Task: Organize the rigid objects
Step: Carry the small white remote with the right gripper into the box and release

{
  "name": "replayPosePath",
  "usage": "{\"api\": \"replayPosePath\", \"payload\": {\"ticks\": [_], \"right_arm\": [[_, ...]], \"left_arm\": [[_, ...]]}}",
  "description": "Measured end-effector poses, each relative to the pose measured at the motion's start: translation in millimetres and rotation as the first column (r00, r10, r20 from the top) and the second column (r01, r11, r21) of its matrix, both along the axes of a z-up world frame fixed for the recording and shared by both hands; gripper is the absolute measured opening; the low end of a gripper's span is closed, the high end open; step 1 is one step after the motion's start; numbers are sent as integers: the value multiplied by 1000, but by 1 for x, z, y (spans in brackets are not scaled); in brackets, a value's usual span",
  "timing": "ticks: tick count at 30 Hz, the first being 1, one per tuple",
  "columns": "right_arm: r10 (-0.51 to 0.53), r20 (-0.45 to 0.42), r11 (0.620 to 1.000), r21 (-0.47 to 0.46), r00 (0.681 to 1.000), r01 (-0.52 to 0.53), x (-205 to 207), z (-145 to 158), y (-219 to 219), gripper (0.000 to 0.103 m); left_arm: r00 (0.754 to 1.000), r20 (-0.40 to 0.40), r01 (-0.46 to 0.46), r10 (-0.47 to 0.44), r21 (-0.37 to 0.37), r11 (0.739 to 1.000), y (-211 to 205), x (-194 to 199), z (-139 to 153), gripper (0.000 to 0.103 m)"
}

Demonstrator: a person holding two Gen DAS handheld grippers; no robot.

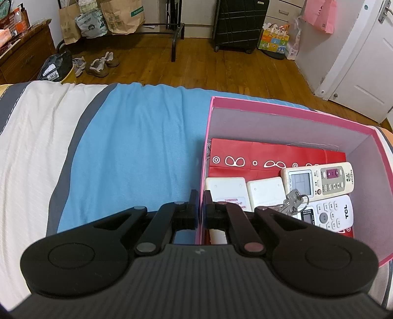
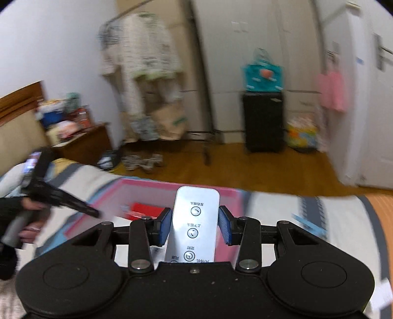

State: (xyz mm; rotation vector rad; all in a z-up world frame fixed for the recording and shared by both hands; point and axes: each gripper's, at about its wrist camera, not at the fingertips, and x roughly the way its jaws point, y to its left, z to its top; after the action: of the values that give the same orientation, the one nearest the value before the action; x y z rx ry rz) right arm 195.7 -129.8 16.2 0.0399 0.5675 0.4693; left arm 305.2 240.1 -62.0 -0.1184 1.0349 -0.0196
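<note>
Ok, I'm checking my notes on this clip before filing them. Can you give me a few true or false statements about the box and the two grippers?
1. The right gripper holds a white remote. True.
2. The left gripper is clamped on the wall of the pink box. True.
3. The box is empty. False: it holds remotes, keys and a red bag.
4. The box sits on the wooden floor. False: it rests on a blue blanket.

**Bedroom beyond the bed**

From my feed I see a wooden plank floor and white walls. A black suitcase stands against the far wall, with brown paper bags near a dark metal rack. A pair of shoes sits on the floor. A white door is at the right; a wooden cabinet at the left.
</note>
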Motion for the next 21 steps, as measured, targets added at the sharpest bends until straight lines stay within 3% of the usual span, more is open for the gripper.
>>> {"api": "replayPosePath", "payload": {"ticks": [2,5,11,21], "right_arm": [[29,-23,999,17,999,-28,7,2,17,46],[9,-142,998,60,990,0,33,-7,41,46],[-47,-382,992,88,923,87,79,-50,82,46],[-187,-481,982,-89,856,165,95,-98,109,47]], "left_arm": [[1000,3,2,-2,-6,1000,2,0,-1,3],[1000,2,-3,3,-19,1000,3,1,-2,3],[1000,11,3,-3,-17,1000,1,-3,-4,3],[1000,15,7,-6,-27,1000,3,-4,-5,3]]}}
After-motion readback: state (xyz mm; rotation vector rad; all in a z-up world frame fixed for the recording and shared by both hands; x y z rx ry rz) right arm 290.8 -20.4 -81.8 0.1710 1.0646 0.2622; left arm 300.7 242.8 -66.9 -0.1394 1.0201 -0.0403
